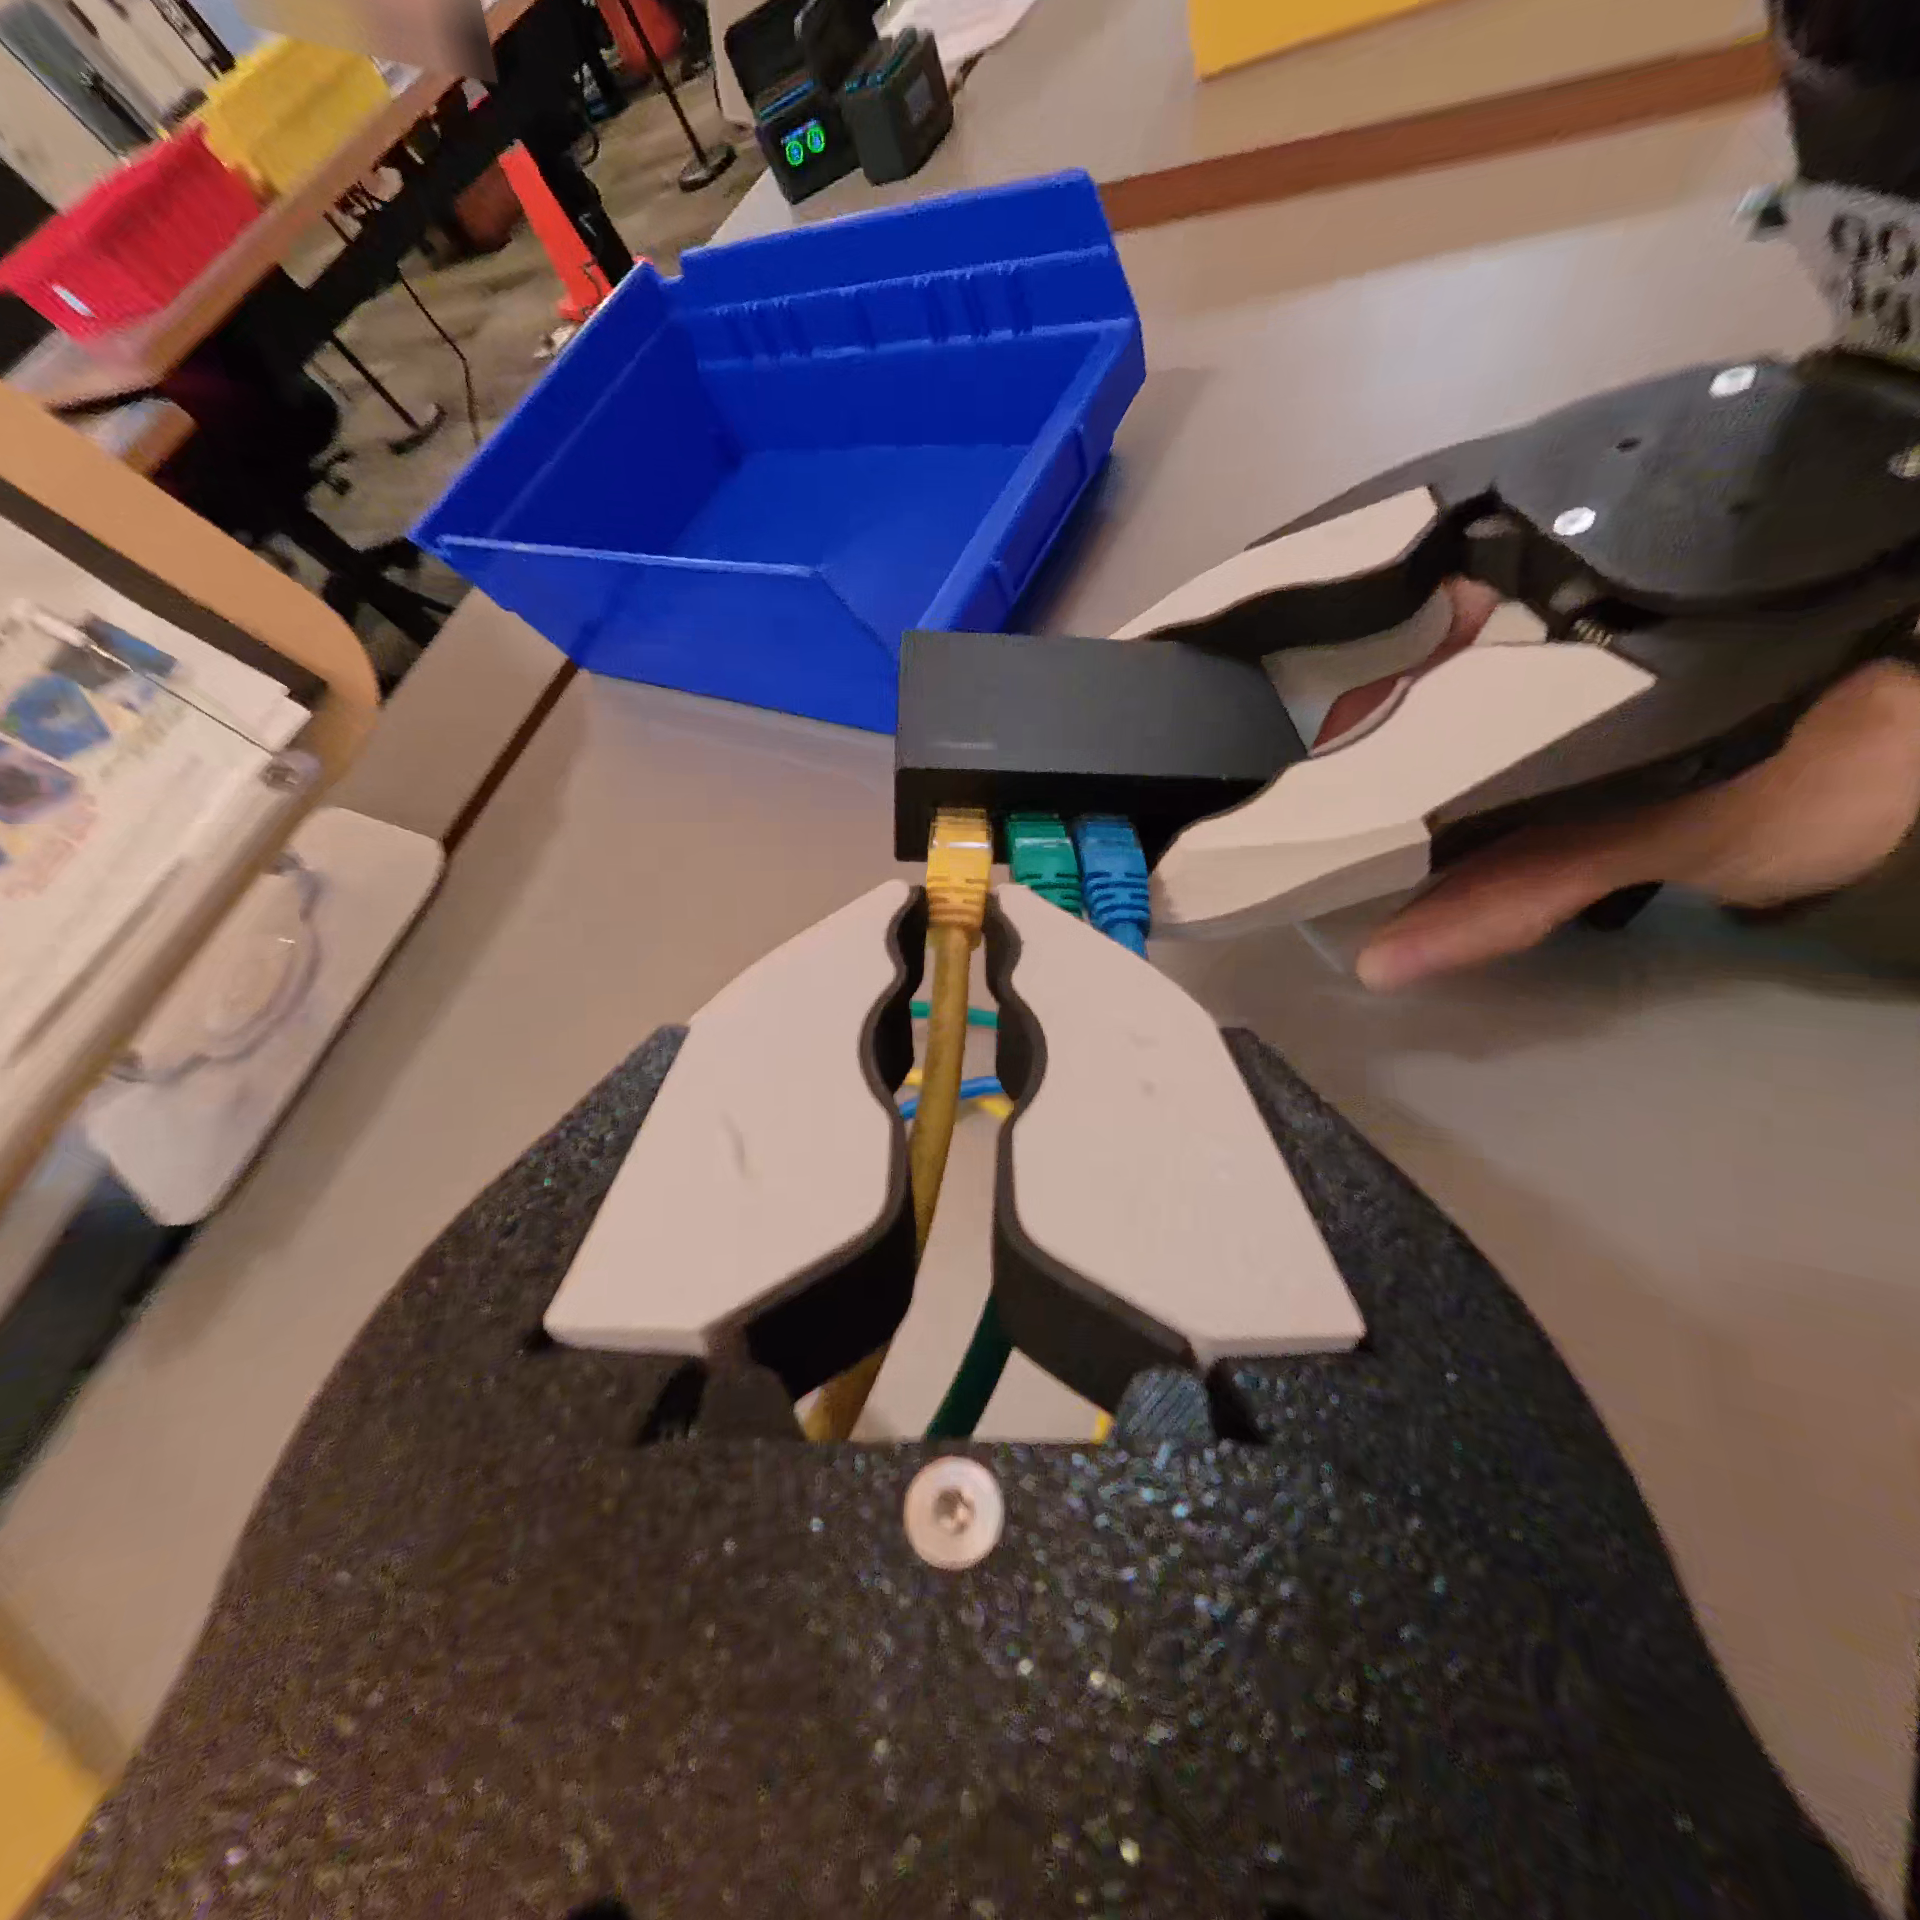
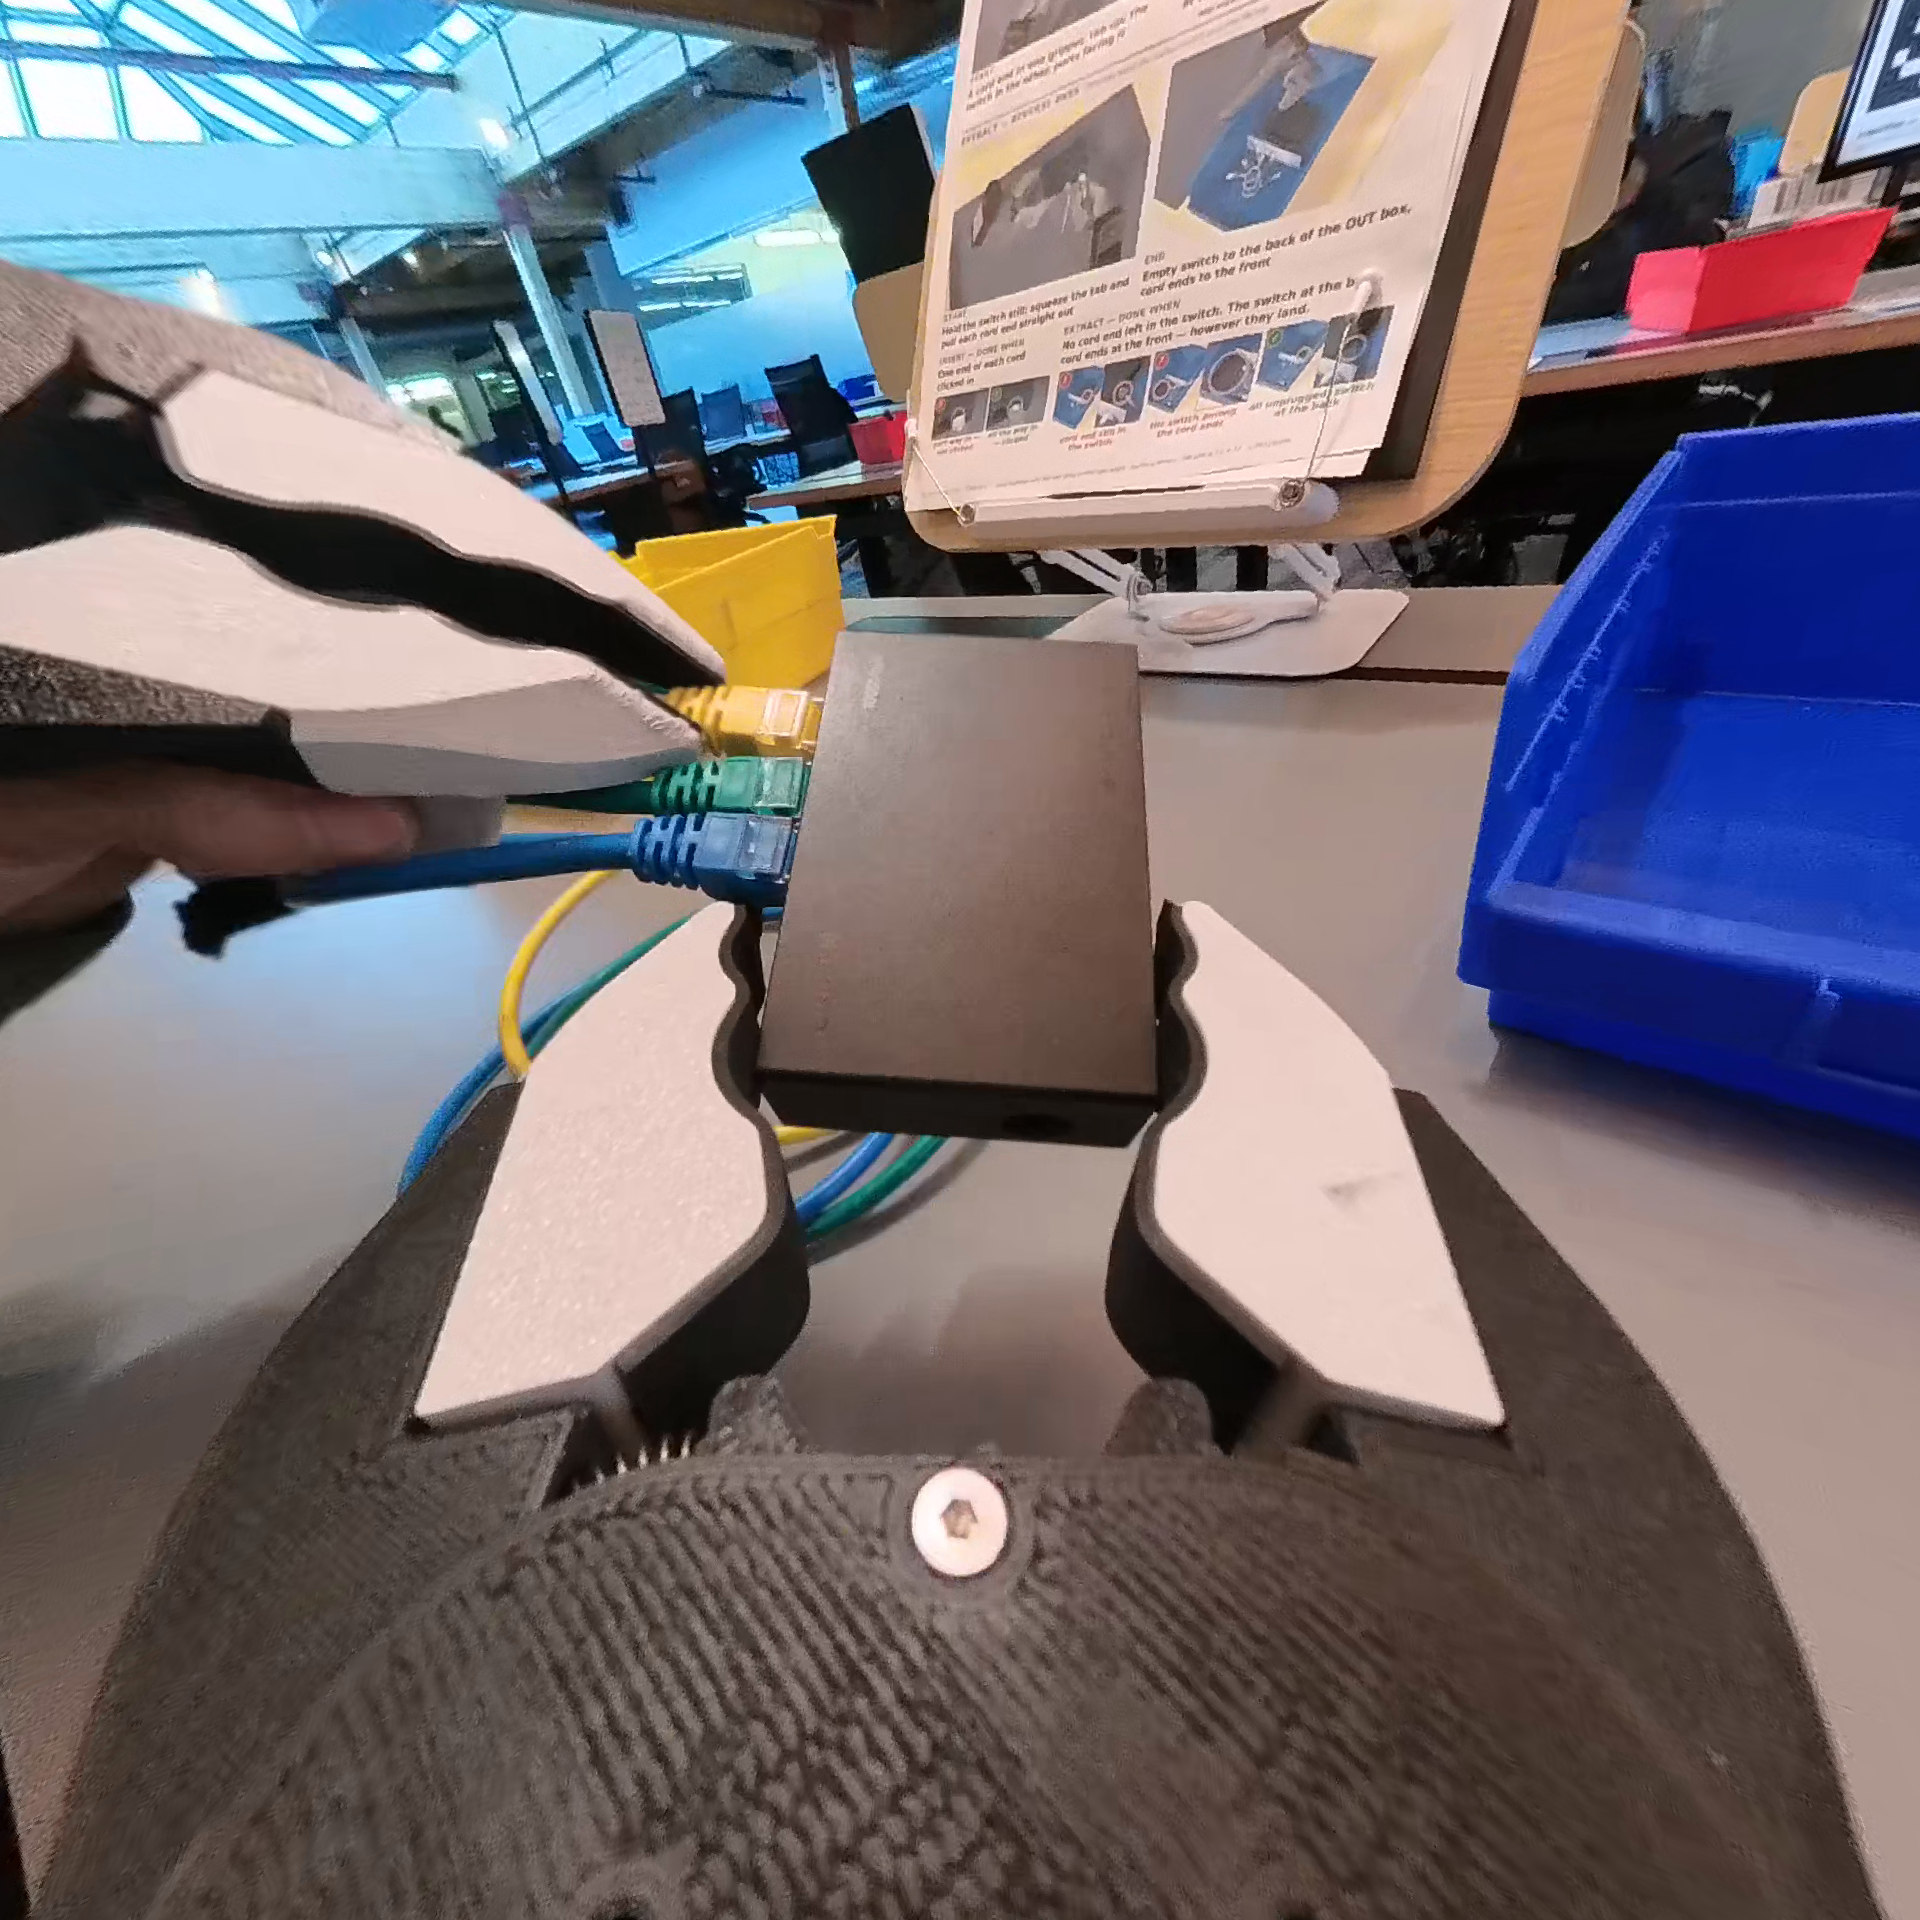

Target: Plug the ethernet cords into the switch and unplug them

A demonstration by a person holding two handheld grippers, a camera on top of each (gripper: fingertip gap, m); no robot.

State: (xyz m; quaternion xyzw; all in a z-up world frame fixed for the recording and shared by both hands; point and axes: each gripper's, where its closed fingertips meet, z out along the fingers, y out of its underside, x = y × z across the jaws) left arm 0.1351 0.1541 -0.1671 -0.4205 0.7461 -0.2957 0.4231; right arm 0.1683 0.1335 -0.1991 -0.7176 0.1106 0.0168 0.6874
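The right claw [image 2: 956, 997] has the switch [image 2: 966, 862] clamped by its near end, held up off the table [image 2: 1351, 831]. The left claw [image 1: 948, 914] is pinched on the yellow cord [image 1: 951, 997] just behind its plug. Green [image 2: 727, 787] and blue [image 2: 717, 847] sit plugged in beside it. Only the right view shows the sheet [image 2: 1174, 239] beyond the switch; the left view looks down into the blue bin [image 1: 831, 499] past it.

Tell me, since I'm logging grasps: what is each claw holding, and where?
Left claw: the yellow cord, just behind its plug. Right claw: the black switch, clamped across its two long sides near one end.
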